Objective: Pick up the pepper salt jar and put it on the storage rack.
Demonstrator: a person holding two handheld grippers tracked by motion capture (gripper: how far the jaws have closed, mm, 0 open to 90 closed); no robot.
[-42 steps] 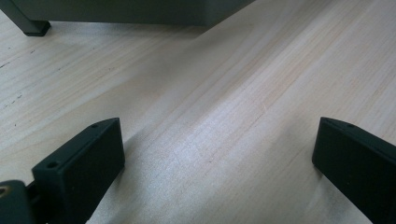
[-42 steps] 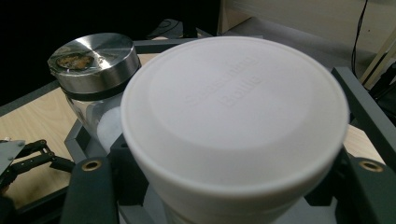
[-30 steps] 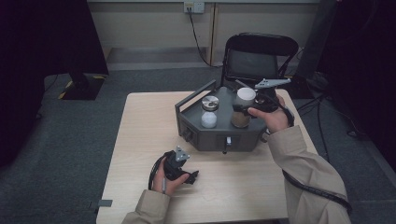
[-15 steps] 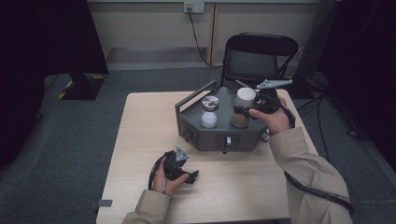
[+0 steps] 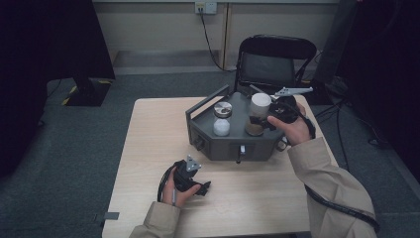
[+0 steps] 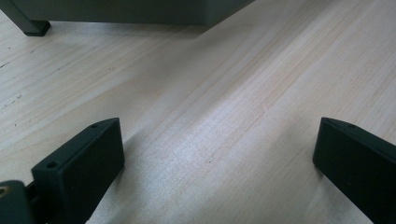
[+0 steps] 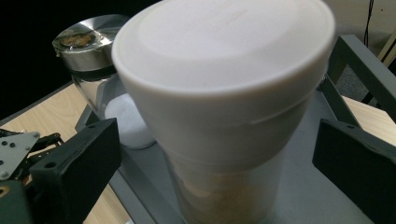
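- The room around you is dim, with grey carpet, a black folding chair (image 5: pixel 275 62) beyond the far edge and a wall socket (image 5: pixel 206 7) behind it.
- The pale wooden tabletop (image 5: pixel 148 144) carries a grey tray (image 5: pixel 233 141) at its far right.
- The white-lidded jar (image 5: pixel 258 114) stands upright in that tray, right of the steel-capped jar (image 5: pixel 222 118); placing looks done.
- Your right gripper (image 7: pixel 219 154) has just been opening; its jaws are spread, the white-lidded jar between them, pads clear. Withdrawing remains.
- Your left gripper (image 6: pixel 215 163) rests near you, spread over bare wood.
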